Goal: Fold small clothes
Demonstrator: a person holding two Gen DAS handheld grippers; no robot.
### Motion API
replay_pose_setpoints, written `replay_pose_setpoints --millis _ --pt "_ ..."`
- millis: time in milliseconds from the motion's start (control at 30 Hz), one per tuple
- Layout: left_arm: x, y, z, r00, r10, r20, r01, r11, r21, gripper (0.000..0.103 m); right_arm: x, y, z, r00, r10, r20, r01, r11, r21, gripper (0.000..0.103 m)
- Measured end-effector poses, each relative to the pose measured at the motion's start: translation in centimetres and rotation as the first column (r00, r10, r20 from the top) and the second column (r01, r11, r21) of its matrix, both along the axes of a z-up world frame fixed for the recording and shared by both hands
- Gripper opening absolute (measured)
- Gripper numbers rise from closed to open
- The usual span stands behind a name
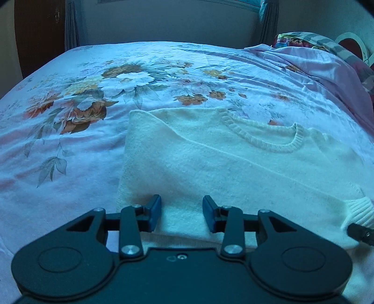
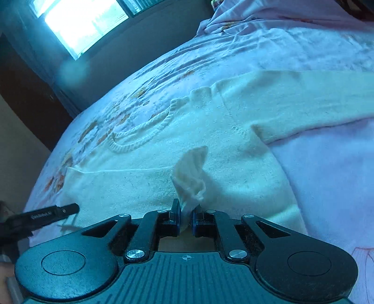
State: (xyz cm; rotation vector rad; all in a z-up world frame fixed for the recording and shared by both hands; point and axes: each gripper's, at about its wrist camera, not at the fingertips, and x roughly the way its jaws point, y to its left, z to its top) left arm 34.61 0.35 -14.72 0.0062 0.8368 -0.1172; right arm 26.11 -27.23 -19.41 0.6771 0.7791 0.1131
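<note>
A: Left wrist view first. What lies on the bed (image 1: 93,145)?

B: A cream knitted sweater (image 1: 210,168) is spread flat over a pale floral sheet (image 1: 77,98), its ribbed neckline (image 1: 268,138) toward the far side. One sleeve is folded across the body, and its ribbed cuff (image 1: 361,210) sits at the right edge of that picture.

A: And the left claw (image 1: 181,214)?

B: Released. Its two blue-padded fingers (image 1: 155,211) stand apart over the near hem of the sweater, with cloth showing in the gap below them. Whether the pads touch the knit I cannot tell; they are not pressing on it from both sides.

A: The right claw (image 2: 186,217)?

B: Clenched on fabric. In the right wrist view its jaws are drawn nearly together, and a bunched piece of the sweater's cream knit (image 2: 190,177) stands up from between them, lifted clear of the flat body beneath. From the left wrist view its dark tip (image 1: 361,232) meets the cuff, so what it grips looks like that cuff.

A: Anything else on the bed?

B: The other sleeve (image 2: 303,98) stretches out to the right in the right wrist view. A rumpled pink quilt (image 1: 327,67) is piled at the far right corner. A bright window (image 2: 79,21) shows behind the bed, and the left claw's black finger (image 2: 56,211) pokes in at the left edge.
</note>
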Motion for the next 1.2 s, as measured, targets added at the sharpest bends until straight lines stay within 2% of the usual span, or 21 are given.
replay_pose_setpoints --millis 100,233,300,333,367,433,533,567,633,700,733,867,967,1067,1133,1200 --pt "-0.2 0.0 0.2 1.0 0.004 -0.003 -0.004 1.0 0.009 0.037 0.0 -1.0 0.8 1.0 -0.017 0.024 0.017 1.0 -0.02 0.028" --pt "-0.2 0.2 0.5 1.0 0.02 -0.002 -0.02 1.0 0.006 0.037 1.3 -2.4 0.4 1.0 -0.019 0.011 0.019 0.999 0.043 0.029" --pt "-0.1 0.2 0.4 1.0 0.023 -0.002 -0.023 1.0 0.009 0.037 1.7 -2.8 -0.1 0.999 -0.032 0.004 0.031 0.998 0.051 0.027" --pt "-0.1 0.0 0.3 1.0 0.023 0.001 -0.023 1.0 0.014 0.037 1.9 -3.0 -0.3 0.999 -0.033 0.003 0.033 0.998 0.045 0.02" --pt "-0.1 0.0 0.3 1.0 0.024 0.005 -0.024 1.0 0.019 0.037 2.2 -2.9 -0.4 1.0 -0.026 0.004 0.026 0.999 0.027 0.004" --pt "-0.2 -0.1 0.4 0.999 0.029 0.014 -0.029 0.999 0.017 0.037 2.6 -2.7 0.0 0.999 -0.018 0.031 0.019 1.0 -0.01 0.004" --pt "-0.1 -0.2 0.8 0.998 0.042 0.036 -0.042 0.999 -0.002 0.037 2.7 -2.8 2.0 0.991 -0.016 0.135 0.028 0.996 -0.09 0.004" --pt "0.1 -0.3 0.9 0.998 0.041 0.036 -0.041 0.999 -0.006 0.038 2.8 -2.8 2.4 0.99 -0.014 0.141 0.031 0.992 -0.121 0.004" --pt "0.6 -0.7 0.6 0.999 0.039 0.029 -0.039 0.999 -0.005 0.04 3.4 -3.2 1.5 0.995 -0.022 0.093 0.037 0.986 -0.161 0.004" --pt "1.0 -1.1 0.0 0.999 0.036 0.009 -0.036 0.999 0.006 0.042 3.9 -3.6 -0.4 1.0 -0.013 0.01 0.015 0.987 -0.161 0.004" --pt "1.0 -1.2 -0.4 0.999 0.036 0.001 -0.036 0.999 0.012 0.042 3.8 -3.6 -0.9 1.0 -0.004 0.0 0.004 0.986 -0.164 0.004" --pt "0.5 -1.1 -0.1 1.0 0.026 0.005 -0.027 0.999 0.019 0.042 2.5 -3.5 0.3 0.998 -0.047 0.043 0.056 0.962 -0.266 0.004" --pt "0.0 -0.4 1.2 0.998 0.036 0.047 -0.036 0.999 0.004 0.046 1.5 -3.1 2.0 0.991 -0.06 0.12 0.095 0.944 -0.315 0.004" --pt "1.3 -0.5 1.6 0.998 0.045 0.051 -0.046 0.999 0.011 0.052 2.5 -1.5 2.7 0.99 0.017 0.141 0.029 0.948 -0.316 0.004" --pt "2.8 -0.7 1.4 0.998 0.052 0.037 -0.052 0.999 0.009 0.052 3.7 -0.1 2.4 0.99 0.055 0.13 -0.007 0.94 -0.341 0.004" --pt "5.1 -0.7 0.4 0.998 0.069 -0.009 -0.069 0.998 -0.008 0.052 4.4 0.5 1.4 0.993 0.078 0.089 -0.042 0.936 -0.349 0.004"
